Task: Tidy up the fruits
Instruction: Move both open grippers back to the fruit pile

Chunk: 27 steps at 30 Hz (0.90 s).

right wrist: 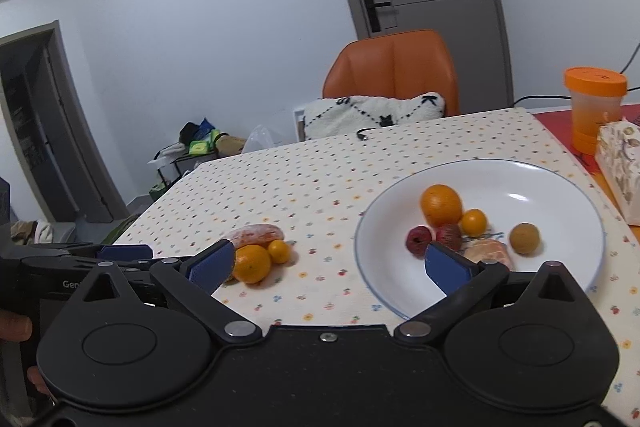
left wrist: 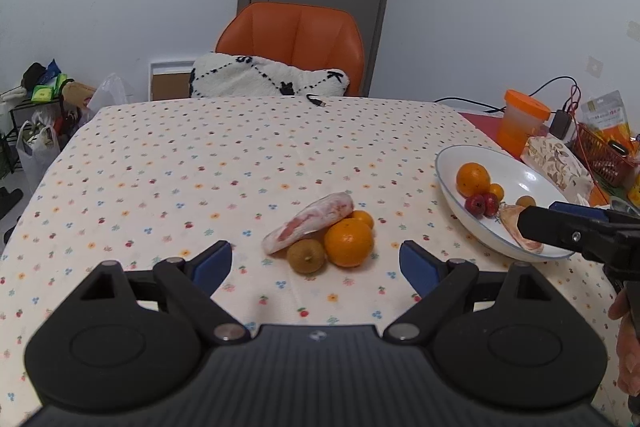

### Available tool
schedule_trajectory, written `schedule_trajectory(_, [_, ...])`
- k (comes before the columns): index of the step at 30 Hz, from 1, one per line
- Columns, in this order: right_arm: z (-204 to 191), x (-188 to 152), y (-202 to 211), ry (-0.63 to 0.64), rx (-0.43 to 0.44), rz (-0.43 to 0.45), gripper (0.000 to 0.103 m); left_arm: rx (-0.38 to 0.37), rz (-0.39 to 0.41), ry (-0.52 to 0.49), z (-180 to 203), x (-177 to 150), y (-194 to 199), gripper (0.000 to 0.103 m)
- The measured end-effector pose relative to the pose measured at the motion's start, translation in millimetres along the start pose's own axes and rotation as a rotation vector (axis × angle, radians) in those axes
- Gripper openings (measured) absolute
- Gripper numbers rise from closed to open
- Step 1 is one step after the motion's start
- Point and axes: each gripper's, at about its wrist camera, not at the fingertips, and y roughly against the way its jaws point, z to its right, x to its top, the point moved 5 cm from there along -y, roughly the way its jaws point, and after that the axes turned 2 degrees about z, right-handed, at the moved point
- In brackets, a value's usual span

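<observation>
Here the left gripper hovered low over the flowered tablecloth, its blue-padded jaws spread wide with nothing between them, aimed at a small heap of fruit just ahead. That heap held a pink peeled citrus wedge leaning on a large orange, with a brown kiwi-like fruit touching the orange's near left side and a small kumquat tucked behind. The right gripper was also wide open and held nothing, its right finger reaching over the near rim of the white plate. On the plate lay an orange, a small kumquat beside it, two dark red fruits, a brown round fruit set slightly apart, and a second peeled wedge partly hidden behind the finger. An orange-lidded cup stood beyond the plate.
</observation>
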Motion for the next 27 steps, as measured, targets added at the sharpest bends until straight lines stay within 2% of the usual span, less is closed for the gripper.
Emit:
schedule_trajectory(16, [-33.9, -2.8, -24.6, 0.059, 0.084, -0.086, 0.102, 0.041, -0.015, 0.062, -36.0, -8.4, 1.8, 0.089])
schedule_trajectory(27, [-46.2, -8.5, -52.0, 0.055, 0.095, -0.142, 0.081, 0.063, -0.02, 0.114, -57.5, -12.0, -1.0, 0.089])
